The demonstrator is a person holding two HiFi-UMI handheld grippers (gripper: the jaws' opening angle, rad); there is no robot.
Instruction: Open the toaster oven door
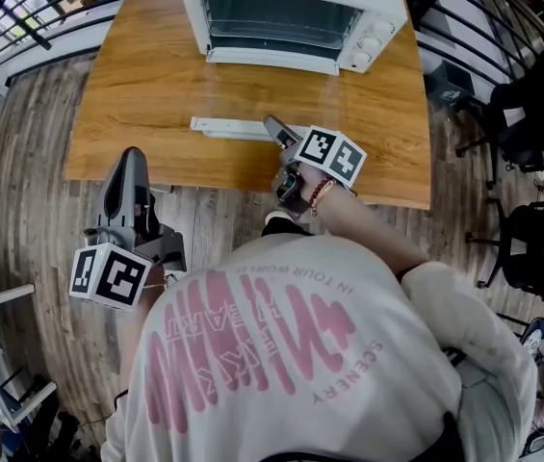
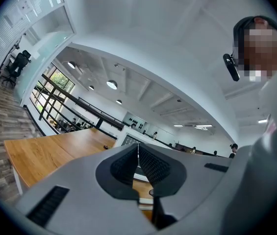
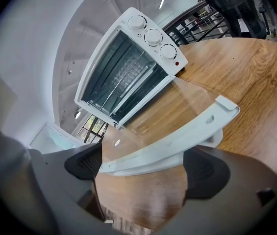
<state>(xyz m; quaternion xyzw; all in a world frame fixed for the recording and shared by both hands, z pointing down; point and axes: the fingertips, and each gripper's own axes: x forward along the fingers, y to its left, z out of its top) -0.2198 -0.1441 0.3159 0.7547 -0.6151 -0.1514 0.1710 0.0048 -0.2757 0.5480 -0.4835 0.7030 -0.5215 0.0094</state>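
Observation:
The white toaster oven (image 1: 291,17) stands at the far side of the wooden table (image 1: 137,94). Its glass door (image 3: 177,106) hangs fully down, lying flat over the tabletop, with the white handle bar (image 1: 236,126) nearest me. My right gripper (image 1: 279,133) sits at the right end of that bar. In the right gripper view its jaws (image 3: 145,168) stand wide open, with the handle bar (image 3: 177,141) just ahead of the pads and nothing pressed. My left gripper (image 1: 129,162) hangs off the table's near edge, and its pads (image 2: 150,165) are shut together on nothing.
The table's near edge (image 1: 252,189) runs just below the right gripper. Black office chairs (image 1: 541,248) stand at the right over a wood-plank floor. Dark railings (image 1: 40,17) cross behind the table. The oven's three knobs (image 3: 153,35) sit on its right side.

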